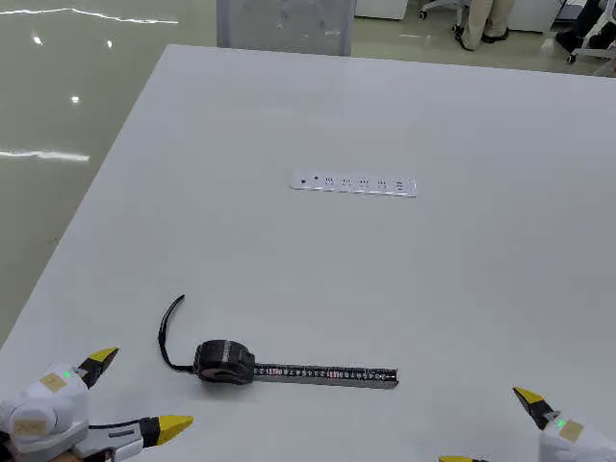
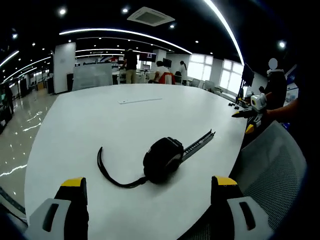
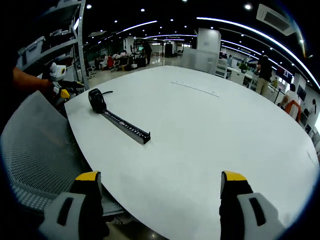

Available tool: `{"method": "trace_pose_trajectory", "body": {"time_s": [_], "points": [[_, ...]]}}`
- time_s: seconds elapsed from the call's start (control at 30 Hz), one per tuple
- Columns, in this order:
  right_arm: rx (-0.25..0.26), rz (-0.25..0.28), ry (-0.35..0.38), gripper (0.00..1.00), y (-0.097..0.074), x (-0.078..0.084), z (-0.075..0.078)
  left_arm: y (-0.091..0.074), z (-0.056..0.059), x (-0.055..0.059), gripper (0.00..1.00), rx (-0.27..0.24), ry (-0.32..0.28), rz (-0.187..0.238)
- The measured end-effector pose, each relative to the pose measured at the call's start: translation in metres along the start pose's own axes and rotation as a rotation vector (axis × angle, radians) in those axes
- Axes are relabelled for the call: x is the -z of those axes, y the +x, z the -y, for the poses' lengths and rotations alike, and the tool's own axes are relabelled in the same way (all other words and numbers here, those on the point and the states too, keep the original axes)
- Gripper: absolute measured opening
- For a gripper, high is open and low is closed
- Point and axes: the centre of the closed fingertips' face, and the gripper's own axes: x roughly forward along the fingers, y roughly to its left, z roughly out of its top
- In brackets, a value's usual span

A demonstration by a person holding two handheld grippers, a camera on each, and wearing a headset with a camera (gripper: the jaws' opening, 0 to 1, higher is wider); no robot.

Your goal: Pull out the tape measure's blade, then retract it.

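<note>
Head view, items on the bench (image 1: 404, 279): one tape (image 1: 225, 363), case lying near your edge, blade (image 1: 327, 375) drawn out flat to the right, strap (image 1: 169, 332) curling off to the left; one power strip (image 1: 353, 183), well apart, farther back. Left gripper (image 1: 138, 390): jaws wide apart, nothing held, near the case. Right gripper (image 1: 491, 428): likewise spread and empty, off beyond the blade's tip. Hazards, as I judge them: the case is loose (nothing pins it), so if you free the blade it may skid or spin as the blade whips in; a jaw could snag the strap; pinching the thin blade off-centre may kink it.
</note>
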Motion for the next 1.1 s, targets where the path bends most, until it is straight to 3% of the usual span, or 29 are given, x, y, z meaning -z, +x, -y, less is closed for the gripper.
{"method": "trace_pose_trajectory", "body": {"time_s": [0.03, 0.2, 0.33, 0.47, 0.7, 0.8, 1.1], "points": [[0.000, 0.022, 0.013, 1.00, -0.004, -0.003, 0.002, 0.000, 0.000, -0.001, 1.00, 0.002, 0.005, 0.004], [0.008, 0.031, 0.031, 1.00, -0.013, -0.002, 0.004, 0.001, 0.004, -0.003, 1.00, 0.003, -0.004, 0.009], [0.010, 0.028, -0.018, 1.00, -0.015, -0.001, -0.002, -0.002, 0.009, -0.005, 1.00, 0.023, 0.010, -0.003], [0.003, 0.060, -0.020, 1.00, -0.015, -0.005, -0.007, -0.008, 0.005, -0.010, 1.00, 0.008, 0.017, 0.000], [0.002, 0.052, -0.013, 1.00, -0.008, -0.006, -0.011, -0.013, 0.002, -0.012, 1.00, -0.003, 0.030, -0.006], [-0.007, 0.053, -0.008, 1.00, -0.007, -0.005, -0.012, -0.014, -0.002, -0.006, 1.00, -0.024, 0.048, -0.045], [-0.012, 0.045, -0.025, 1.00, -0.017, 0.000, -0.009, -0.015, 0.006, -0.011, 1.00, -0.015, 0.014, -0.014]]}}
